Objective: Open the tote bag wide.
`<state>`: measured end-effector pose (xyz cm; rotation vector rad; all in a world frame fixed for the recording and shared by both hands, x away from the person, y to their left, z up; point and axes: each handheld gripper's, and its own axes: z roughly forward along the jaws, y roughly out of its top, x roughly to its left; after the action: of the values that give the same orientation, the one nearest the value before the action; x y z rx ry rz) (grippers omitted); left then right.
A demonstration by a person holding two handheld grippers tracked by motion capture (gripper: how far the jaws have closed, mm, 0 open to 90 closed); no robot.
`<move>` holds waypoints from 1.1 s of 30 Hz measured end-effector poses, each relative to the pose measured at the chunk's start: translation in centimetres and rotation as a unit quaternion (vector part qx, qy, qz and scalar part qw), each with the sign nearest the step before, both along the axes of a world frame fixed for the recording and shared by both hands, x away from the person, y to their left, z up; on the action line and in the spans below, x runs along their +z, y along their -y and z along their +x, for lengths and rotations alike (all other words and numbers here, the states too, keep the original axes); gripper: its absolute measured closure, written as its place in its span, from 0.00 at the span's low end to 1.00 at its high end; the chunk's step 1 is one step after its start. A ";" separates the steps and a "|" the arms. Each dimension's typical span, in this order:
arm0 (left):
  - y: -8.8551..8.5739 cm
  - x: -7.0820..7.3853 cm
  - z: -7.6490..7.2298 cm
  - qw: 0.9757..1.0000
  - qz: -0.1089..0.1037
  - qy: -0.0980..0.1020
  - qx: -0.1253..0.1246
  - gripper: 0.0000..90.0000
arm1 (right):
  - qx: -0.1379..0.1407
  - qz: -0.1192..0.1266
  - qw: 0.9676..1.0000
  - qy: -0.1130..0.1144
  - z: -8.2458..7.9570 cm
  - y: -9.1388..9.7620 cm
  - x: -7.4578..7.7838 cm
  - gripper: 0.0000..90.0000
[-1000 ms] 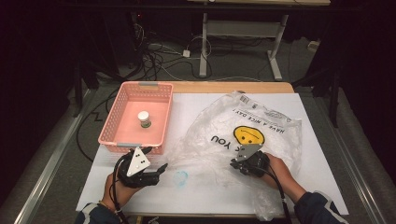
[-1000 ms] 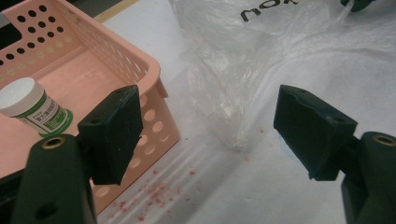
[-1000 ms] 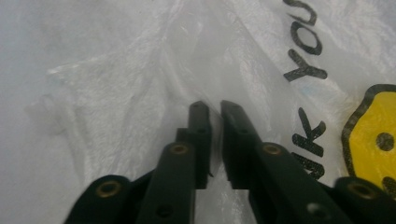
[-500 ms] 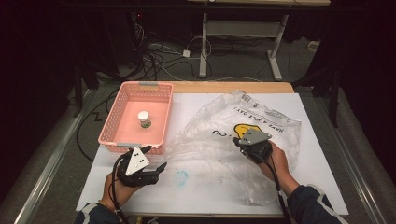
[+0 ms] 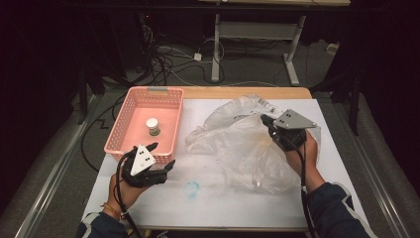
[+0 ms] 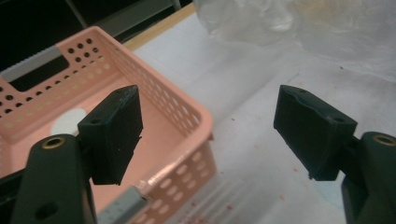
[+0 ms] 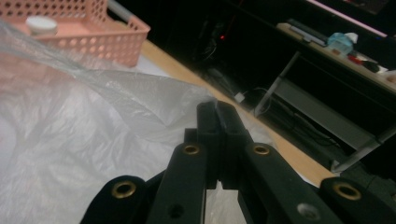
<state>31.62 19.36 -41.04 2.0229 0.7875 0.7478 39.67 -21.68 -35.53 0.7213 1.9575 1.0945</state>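
Note:
A clear plastic bag (image 5: 247,148) (image 7: 93,140) lies crumpled on the right half of the white table (image 5: 223,208). My right gripper (image 5: 269,123) (image 7: 217,116) is shut on the bag's far upper edge and holds that part lifted. A pink perforated basket (image 5: 129,130) (image 6: 187,112) (image 7: 107,32) stands at the left, with a small white-lidded jar (image 5: 153,126) (image 7: 41,24) upright inside. My left gripper (image 5: 163,154) (image 6: 212,126) hovers at the basket's near right corner, open and holding nothing. The bag (image 6: 303,23) also lies beyond it.
A small pale blue mark or object (image 5: 191,188) sits on the table between the two hands. A wooden strip (image 5: 237,92) edges the table's far side. Cables (image 5: 168,59) and a desk frame (image 5: 257,39) stand on the dark floor beyond.
My right gripper has risen and moved away and to the right, pulling the bag up with it; the smiley print has turned out of sight. The left gripper has stayed put.

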 end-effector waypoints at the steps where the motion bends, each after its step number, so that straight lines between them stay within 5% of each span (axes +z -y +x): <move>1: -0.3 0.7 0.5 1.000 0.002 0.007 0.012 0.26 | -0.001 0.006 1.000 0.001 0.1 0.2 0.3 1.00; 7: -1.2 2.3 2.8 1.000 -0.003 -0.006 0.031 0.26 | -0.018 0.013 0.999 0.029 0.6 0.3 2.0 1.00; 11: -1.3 3.2 5.7 0.999 0.030 -0.007 0.044 0.26 | -0.017 0.011 0.999 0.037 0.7 -0.1 2.7 1.00; 12: -1.4 3.5 7.4 0.998 0.042 -0.018 0.050 0.26 | -0.015 0.011 0.999 0.036 0.8 -0.2 2.9 1.00; 14: -1.6 3.5 8.3 0.997 0.042 -0.026 0.051 0.26 | -0.019 0.008 0.999 0.045 0.7 -0.4 3.1 1.00; 17: -2.4 2.8 11.7 0.993 0.073 -0.068 0.068 0.26 | -0.020 0.013 0.999 0.047 0.6 -0.4 3.5 1.00; 19: -2.6 2.4 12.5 0.991 0.078 -0.086 0.073 0.26 | -0.017 0.017 0.999 0.044 0.7 -0.4 3.5 1.00; 20: -3.1 1.5 14.0 0.984 0.092 -0.121 0.089 0.26 | -0.015 0.015 0.999 0.041 0.7 -0.5 3.4 1.00; 21: -3.3 1.0 14.6 0.982 0.097 -0.134 0.096 0.26 | -0.015 0.013 0.999 0.040 0.7 -0.6 3.3 1.00; 22: -3.3 1.0 14.6 0.982 0.097 -0.134 0.096 0.25 | -0.013 0.011 0.999 0.039 0.7 -0.7 3.2 1.00; 23: -3.7 0.2 15.7 0.977 0.092 -0.160 0.110 0.25 | -0.010 0.011 0.999 0.036 0.7 -0.7 3.1 1.00; 24: -3.7 0.2 15.7 0.977 0.092 -0.160 0.110 0.23 | -0.010 0.011 0.999 0.036 0.7 -0.7 3.1 1.00; 26: -3.9 -0.7 17.1 0.969 0.096 -0.196 0.120 0.22 | -0.001 0.008 0.999 0.032 0.6 -0.9 2.8 1.00; 29: -3.7 -0.9 17.6 0.966 0.107 -0.200 0.121 0.22 | 0.008 0.012 1.000 0.027 0.3 -1.0 2.3 1.00; 33: -3.6 -1.1 18.8 0.964 0.092 -0.216 0.124 0.26 | 0.023 0.013 1.000 0.018 0.0 -0.9 1.3 1.00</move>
<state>50.39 22.97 -42.17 2.3199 1.2814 0.5333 39.66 -20.73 -34.25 0.6690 1.9410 1.1536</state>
